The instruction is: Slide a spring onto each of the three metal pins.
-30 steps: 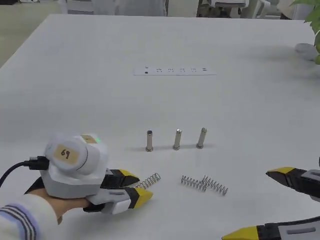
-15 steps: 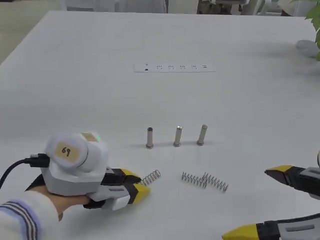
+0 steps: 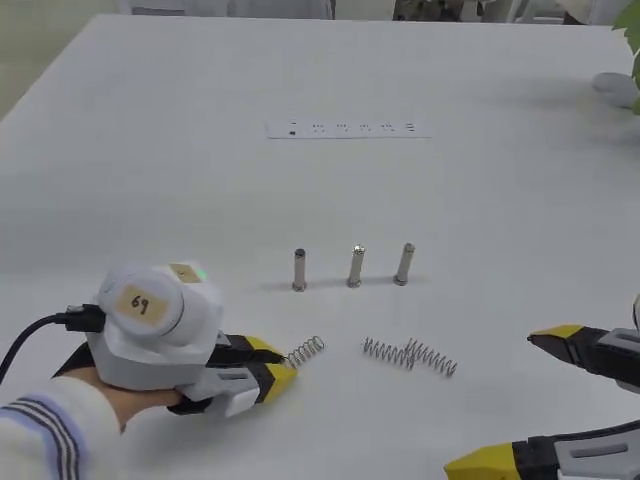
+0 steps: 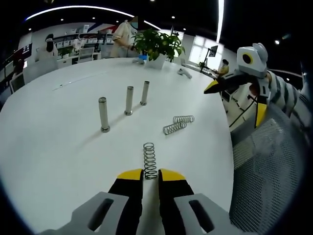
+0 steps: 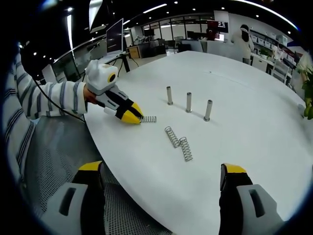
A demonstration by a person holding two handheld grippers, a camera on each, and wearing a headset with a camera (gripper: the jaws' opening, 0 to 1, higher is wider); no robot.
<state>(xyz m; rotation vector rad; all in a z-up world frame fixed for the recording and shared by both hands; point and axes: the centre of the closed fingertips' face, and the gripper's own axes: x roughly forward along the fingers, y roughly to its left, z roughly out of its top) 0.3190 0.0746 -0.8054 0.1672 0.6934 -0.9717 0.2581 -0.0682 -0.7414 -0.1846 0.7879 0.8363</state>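
Observation:
Three upright metal pins (image 3: 300, 270) (image 3: 356, 266) (image 3: 404, 264) stand in a row at mid-table, all bare. One loose spring (image 3: 305, 351) lies in front of the left pin. My left gripper (image 3: 273, 363) lies low on the table, its yellow tips closed on that spring's near end (image 4: 150, 161). Two more springs (image 3: 410, 355) lie touching each other in front of the right pin (image 4: 145, 93). My right gripper (image 3: 505, 400) hovers at the table's near right, jaws wide apart and holding nothing (image 5: 161, 170).
A white power strip (image 3: 350, 129) is set into the table beyond the pins. Green plant leaves (image 3: 632, 60) reach in at the far right. The table's rounded near edge (image 5: 117, 161) lies under the right gripper, with a mesh chair seat (image 5: 54, 147) below it.
The left gripper's jaws have drawn together around the near end of the single spring. The head camera has tilted slightly, and the right gripper has hardly moved.

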